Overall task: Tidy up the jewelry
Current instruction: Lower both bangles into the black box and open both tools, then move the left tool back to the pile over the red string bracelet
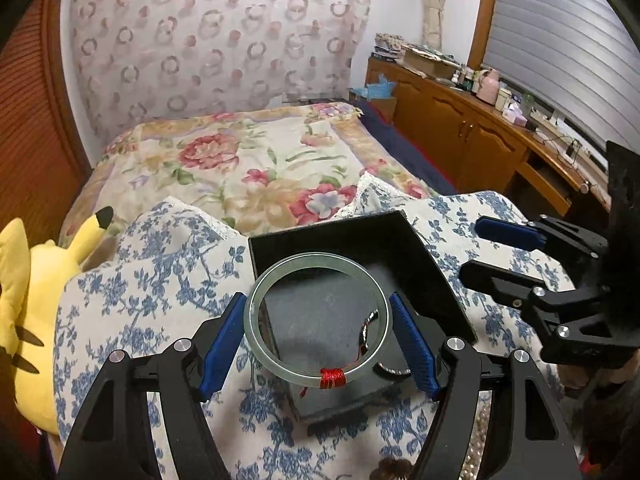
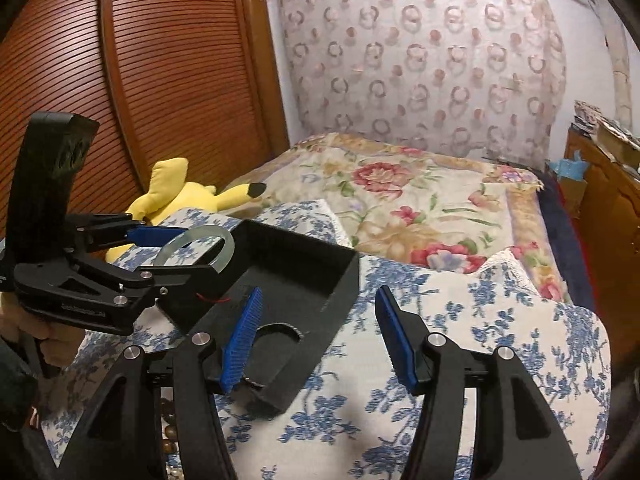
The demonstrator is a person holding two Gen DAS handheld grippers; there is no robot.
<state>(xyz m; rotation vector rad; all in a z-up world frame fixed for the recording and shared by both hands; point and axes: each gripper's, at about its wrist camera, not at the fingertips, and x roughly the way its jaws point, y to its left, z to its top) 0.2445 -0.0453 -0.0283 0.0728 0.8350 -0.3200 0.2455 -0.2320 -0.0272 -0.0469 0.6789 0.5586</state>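
A pale green bangle (image 1: 316,261) with a red thread wrap sits between the blue pads of my left gripper (image 1: 316,308), which is shut on it. It hangs just above an open black box (image 1: 432,280) with a grey pad inside. A silver piece of jewelry (image 1: 370,322) lies in the box under the bangle. In the right wrist view the left gripper (image 2: 196,252) holds the bangle (image 2: 229,246) over the box's (image 2: 348,276) far left corner. My right gripper (image 2: 320,336) is open and empty, its left finger over the box's near end. It also shows at the right of the left wrist view as the right gripper (image 1: 474,248).
The box rests on a blue-flowered white pillow (image 2: 460,340) on a bed with a floral bedspread (image 1: 248,160). A yellow plush toy (image 1: 32,300) lies at the left. Brown beads (image 2: 168,424) lie near the lower edge. A wooden cabinet (image 1: 460,120) runs along the right.
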